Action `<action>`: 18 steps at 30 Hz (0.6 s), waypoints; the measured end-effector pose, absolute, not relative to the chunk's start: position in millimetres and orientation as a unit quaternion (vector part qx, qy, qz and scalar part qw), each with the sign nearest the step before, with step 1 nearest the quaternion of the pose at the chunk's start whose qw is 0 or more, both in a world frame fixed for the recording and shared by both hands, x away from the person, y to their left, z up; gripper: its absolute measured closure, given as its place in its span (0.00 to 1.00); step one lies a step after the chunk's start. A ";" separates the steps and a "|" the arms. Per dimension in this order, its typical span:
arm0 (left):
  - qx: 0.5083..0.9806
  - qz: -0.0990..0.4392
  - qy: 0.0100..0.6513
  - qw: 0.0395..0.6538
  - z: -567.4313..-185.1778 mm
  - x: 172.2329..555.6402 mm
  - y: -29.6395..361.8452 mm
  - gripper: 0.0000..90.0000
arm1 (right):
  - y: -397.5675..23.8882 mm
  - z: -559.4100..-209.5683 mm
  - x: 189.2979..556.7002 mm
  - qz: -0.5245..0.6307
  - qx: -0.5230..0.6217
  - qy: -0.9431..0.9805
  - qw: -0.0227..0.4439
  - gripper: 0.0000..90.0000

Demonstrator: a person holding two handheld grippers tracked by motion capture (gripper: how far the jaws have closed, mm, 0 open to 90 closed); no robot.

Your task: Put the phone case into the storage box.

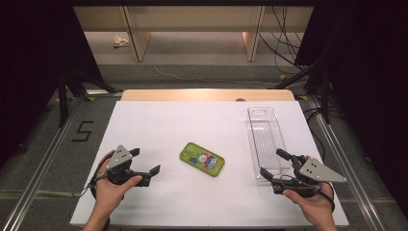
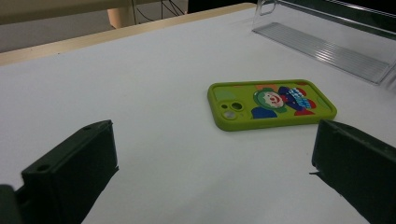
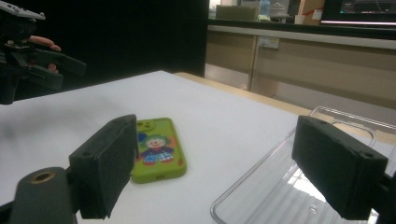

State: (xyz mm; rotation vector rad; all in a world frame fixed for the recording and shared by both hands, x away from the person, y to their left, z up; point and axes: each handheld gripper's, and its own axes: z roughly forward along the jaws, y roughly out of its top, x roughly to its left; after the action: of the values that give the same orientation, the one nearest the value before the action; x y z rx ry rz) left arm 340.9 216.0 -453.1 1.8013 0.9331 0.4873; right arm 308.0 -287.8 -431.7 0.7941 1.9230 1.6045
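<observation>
The green phone (image 1: 202, 160) is lying flat, long axis running ten-to-four, at about two o'clock from the nearer left gripper (image 1: 146, 165), both grippers gaping wide and empty.

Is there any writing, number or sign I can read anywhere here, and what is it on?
"5": a dark numeral marked on the grey floor left of the table.
The green phone case carries a clown picture, with no readable words.
The screen in the far background of the right gripper view is too blurred to read.
</observation>
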 end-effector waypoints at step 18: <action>0.741 0.209 0.389 0.506 -449.8 340.2 217.3 0.00 | -280.5 -427.5 310.8 0.589 0.295 0.705 0.264 0.22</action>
State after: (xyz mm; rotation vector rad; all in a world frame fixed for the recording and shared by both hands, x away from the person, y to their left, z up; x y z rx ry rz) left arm 340.2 217.3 -449.8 1.7878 0.9390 0.5050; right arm 310.8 -280.5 -427.5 0.7984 1.9042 1.5911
